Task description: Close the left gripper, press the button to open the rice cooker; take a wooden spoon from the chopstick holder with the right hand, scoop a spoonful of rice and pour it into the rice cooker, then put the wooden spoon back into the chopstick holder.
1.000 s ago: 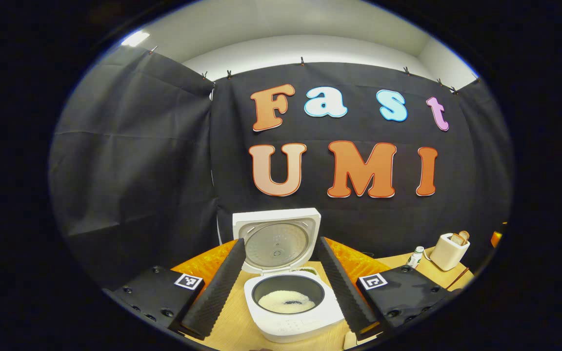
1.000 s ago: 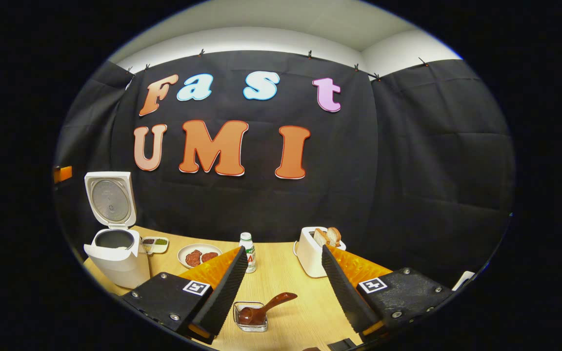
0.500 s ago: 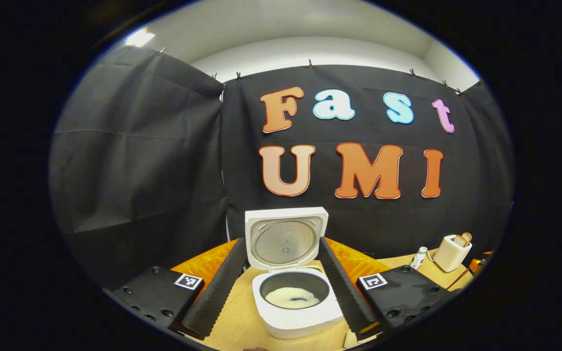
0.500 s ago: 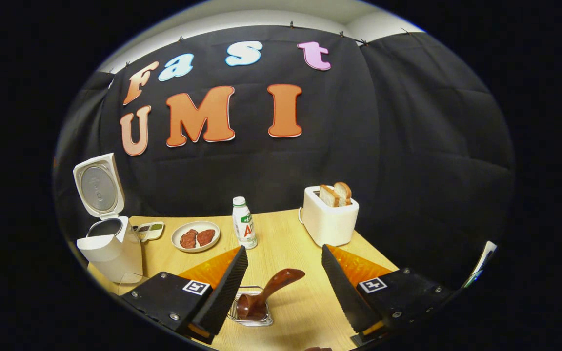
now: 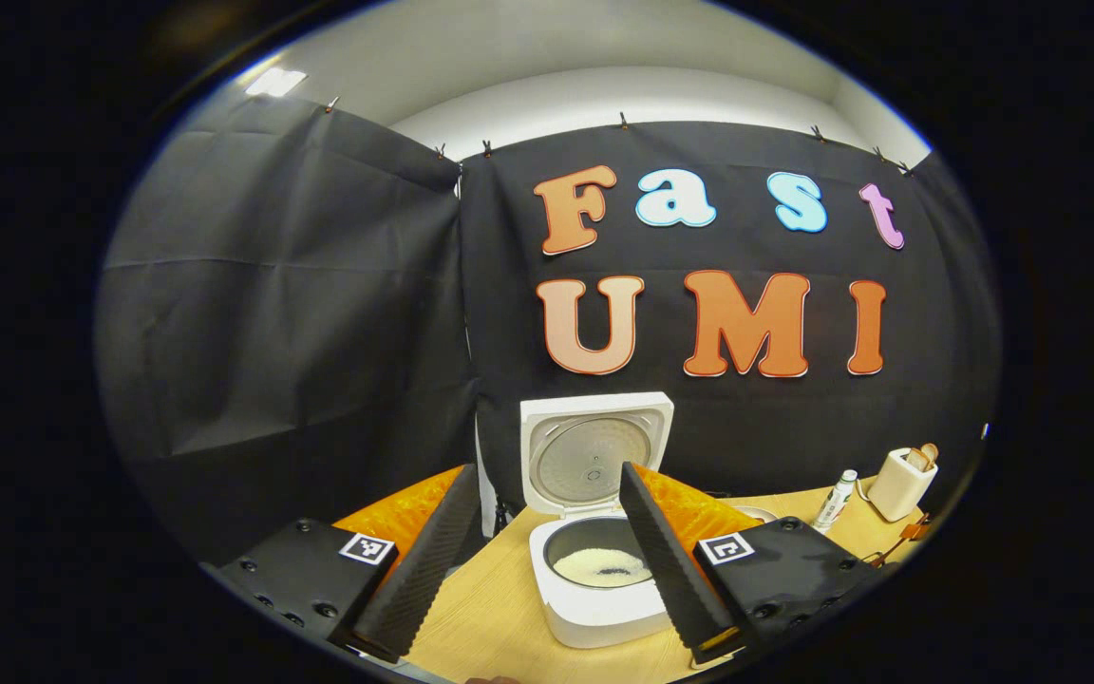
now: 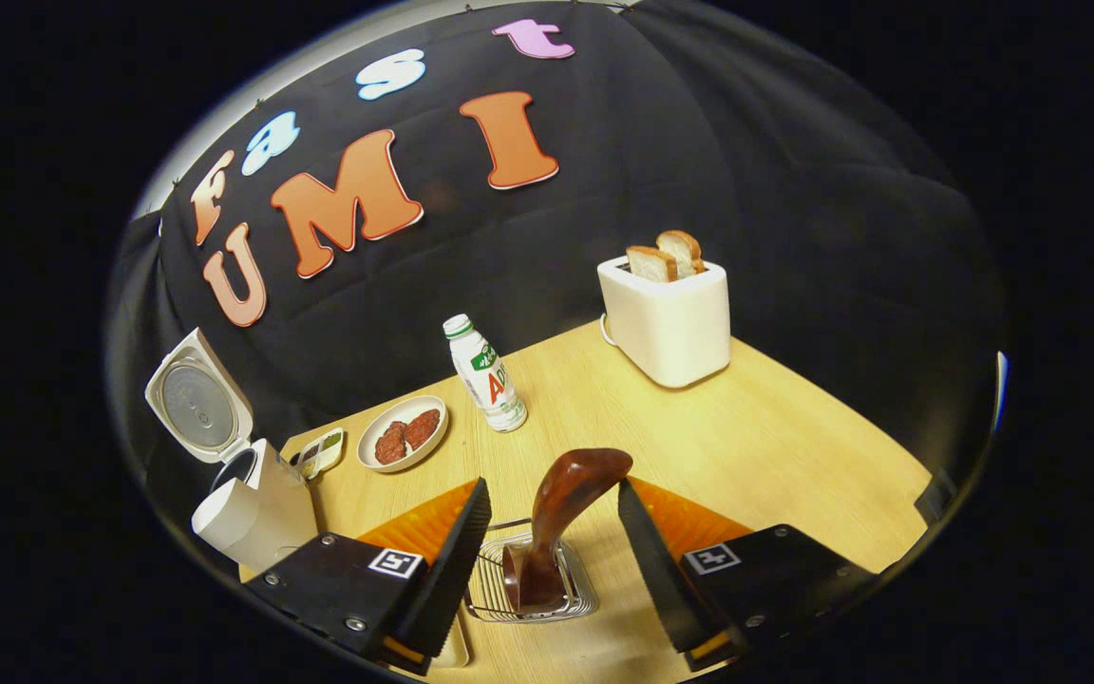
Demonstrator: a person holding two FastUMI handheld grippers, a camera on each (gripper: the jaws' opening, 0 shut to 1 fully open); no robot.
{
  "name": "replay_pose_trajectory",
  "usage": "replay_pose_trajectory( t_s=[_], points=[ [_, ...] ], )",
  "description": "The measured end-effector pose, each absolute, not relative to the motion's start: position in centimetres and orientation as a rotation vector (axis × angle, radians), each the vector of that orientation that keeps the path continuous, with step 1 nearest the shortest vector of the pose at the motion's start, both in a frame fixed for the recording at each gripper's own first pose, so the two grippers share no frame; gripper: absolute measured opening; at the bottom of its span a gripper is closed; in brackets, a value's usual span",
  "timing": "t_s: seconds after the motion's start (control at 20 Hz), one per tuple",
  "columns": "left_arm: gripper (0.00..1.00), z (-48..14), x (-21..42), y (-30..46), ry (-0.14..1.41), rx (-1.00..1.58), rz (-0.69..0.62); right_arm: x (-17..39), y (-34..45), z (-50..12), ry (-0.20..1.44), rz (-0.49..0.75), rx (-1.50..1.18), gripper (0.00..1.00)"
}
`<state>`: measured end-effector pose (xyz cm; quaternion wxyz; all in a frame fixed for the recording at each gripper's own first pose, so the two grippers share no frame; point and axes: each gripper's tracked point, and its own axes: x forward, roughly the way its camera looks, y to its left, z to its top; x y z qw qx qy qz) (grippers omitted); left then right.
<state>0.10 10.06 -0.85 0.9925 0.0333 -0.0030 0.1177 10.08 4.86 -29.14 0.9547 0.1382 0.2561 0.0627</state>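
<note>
From the left gripper view, the left tongs [image 5: 539, 560] stand wide apart over the desk [image 5: 490, 608], nothing between them. Past them sits the rice cooker [image 5: 594, 594] with its lid [image 5: 594, 454] upright and white rice [image 5: 599, 567] in the pot. The right gripper view shows that cooker off to the left, side-on, so its contents are hidden. Next come a plate [image 6: 402, 433], a bottle [image 6: 486, 374] and a toaster [image 6: 666, 309]. The right tongs [image 6: 552, 560] are spread open either side of the wooden spoon [image 6: 556, 513], which stands in the wire chopstick holder [image 6: 533, 584]; neither pad touches it.
</note>
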Motion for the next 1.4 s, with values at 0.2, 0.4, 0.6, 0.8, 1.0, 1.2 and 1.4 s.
replay_pose_trajectory(
  t_s=[0.2,0.4,0.6,0.8,1.0,1.2,1.4],
  points=[
    [1.0,-1.4,-0.2,10.8,0.005,0.073,0.257,10.2,5.3,-30.1,0.564,0.127,0.345,0.49],
    [1.0,-1.9,-0.3,10.9,0.018,0.077,0.26,10.1,5.7,-30.2,0.574,0.141,0.387,0.18],
    [1.0,-1.8,-0.2,11.0,0.016,0.075,0.256,9.8,6.0,-29.3,0.552,0.144,0.344,0.08],
    [1.0,-1.7,0.3,11.0,0.014,0.064,0.24,9.6,6.1,-26.4,0.498,0.155,0.299,0.08],
    [1.0,-1.7,0.9,11.1,0.012,0.071,0.209,8.6,6.5,-23.2,0.443,0.155,0.202,0.07],
    [1.0,-1.5,1.8,11.2,0.008,0.084,0.178,7.0,7.9,-19.3,0.385,0.177,0.136,0.08],
    [1.0,-1.7,2.9,11.6,0.01,0.084,0.144,4.6,11.7,-16.5,0.342,0.262,0.134,0.08]
  ],
)
